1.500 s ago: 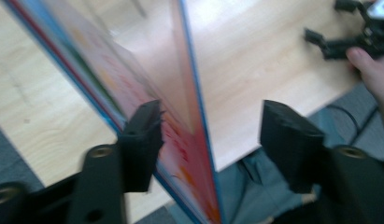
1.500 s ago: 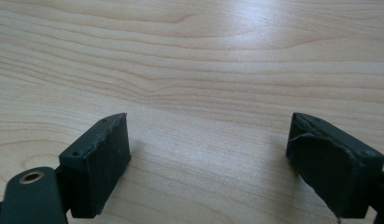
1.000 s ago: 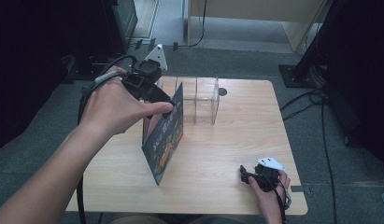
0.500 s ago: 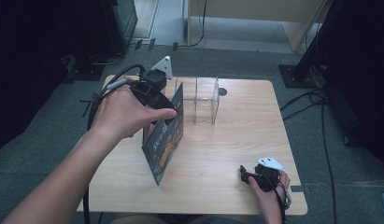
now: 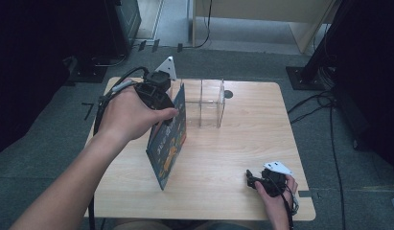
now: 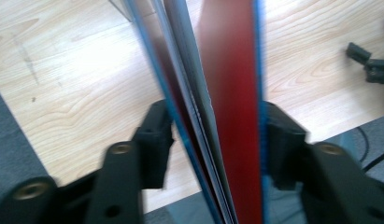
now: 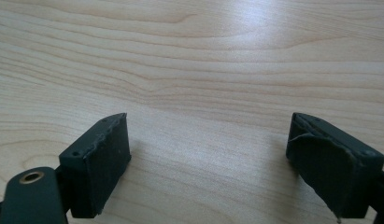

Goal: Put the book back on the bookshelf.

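A thin book (image 5: 169,141) with a dark blue illustrated cover stands on edge on the wooden table (image 5: 242,143), left of centre. My left gripper (image 5: 162,109) clamps its upper edge from above, with a hand wrapped over the gripper. In the left gripper view the book's pages and red cover (image 6: 229,88) run between the two black jaws of my left gripper (image 6: 217,140). My right gripper (image 5: 252,179) rests near the front right corner, held in a hand. In its own view my right gripper (image 7: 208,158) is open over bare wood.
A clear acrylic box (image 5: 204,103) with a divider stands at the back centre, just behind the book. A round cable hole (image 5: 228,94) sits beside it. Cables (image 5: 324,105) and dark stands lie on the floor around the table.
The left hand and its gripper have shifted slightly to the right at the book's top. The book stands in the same place. The right gripper has not moved.
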Motion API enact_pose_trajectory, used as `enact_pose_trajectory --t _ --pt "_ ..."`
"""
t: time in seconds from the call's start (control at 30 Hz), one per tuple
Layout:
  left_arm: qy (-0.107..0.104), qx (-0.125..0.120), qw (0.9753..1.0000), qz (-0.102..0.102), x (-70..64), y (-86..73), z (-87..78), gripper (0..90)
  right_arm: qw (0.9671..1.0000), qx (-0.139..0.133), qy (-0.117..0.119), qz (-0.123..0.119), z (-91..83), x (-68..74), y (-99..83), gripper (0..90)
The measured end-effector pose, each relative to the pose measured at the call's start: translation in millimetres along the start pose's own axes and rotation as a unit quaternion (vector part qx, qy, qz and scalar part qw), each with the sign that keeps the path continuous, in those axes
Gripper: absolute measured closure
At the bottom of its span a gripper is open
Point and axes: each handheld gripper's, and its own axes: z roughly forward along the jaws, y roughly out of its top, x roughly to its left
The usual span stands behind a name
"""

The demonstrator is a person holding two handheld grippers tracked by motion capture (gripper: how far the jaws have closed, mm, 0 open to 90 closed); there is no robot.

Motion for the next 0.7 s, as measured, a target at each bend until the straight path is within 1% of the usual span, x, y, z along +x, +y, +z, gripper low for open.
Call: enact_pose_trajectory --t 0.03,0.1,0.17,0.27,0.33,0.37,0.53,0.6,0.7 --pt "-0.002 0.000 1.0000 0.000 -0.1 0.2 -0.3 58.2 1.0000 0.000 0.000 0.000 0.0 0.0 0.0 13.1" --pt "-0.013 -0.002 0.9999 -0.004 0.2 0.7 -0.1 63.4 1.0000 0.000 0.000 0.000 0.0 0.0 0.0 13.1" --pt "-0.016 -0.001 0.9998 -0.006 0.2 1.1 0.2 67.5 1.0000 0.000 0.000 0.000 0.0 0.0 0.0 13.1" --pt "-0.018 0.000 0.9998 -0.009 0.2 2.1 0.4 72.1 1.0000 0.000 0.000 0.000 0.0 0.0 0.0 13.1" --pt "-0.014 0.002 0.9999 -0.009 0.8 3.0 0.5 75.4 1.0000 0.000 0.000 0.000 0.0 0.0 0.0 13.1" --pt "-0.013 0.002 0.9998 -0.011 1.3 3.5 0.7 77.2 1.0000 0.000 0.000 0.000 0.0 0.0 0.0 13.1" --pt "-0.015 0.000 0.9997 -0.016 4.0 4.9 1.9 78.6 1.0000 0.000 0.000 0.000 0.0 0.0 0.0 13.1" --pt "-0.019 0.001 0.9997 -0.016 4.8 5.6 3.9 77.2 1.0000 0.000 0.000 0.000 0.0 0.0 0.0 13.2" --pt "-0.015 0.005 0.9998 -0.012 3.2 7.3 9.3 75.2 1.0000 0.000 0.000 0.000 0.0 0.0 0.0 13.1"
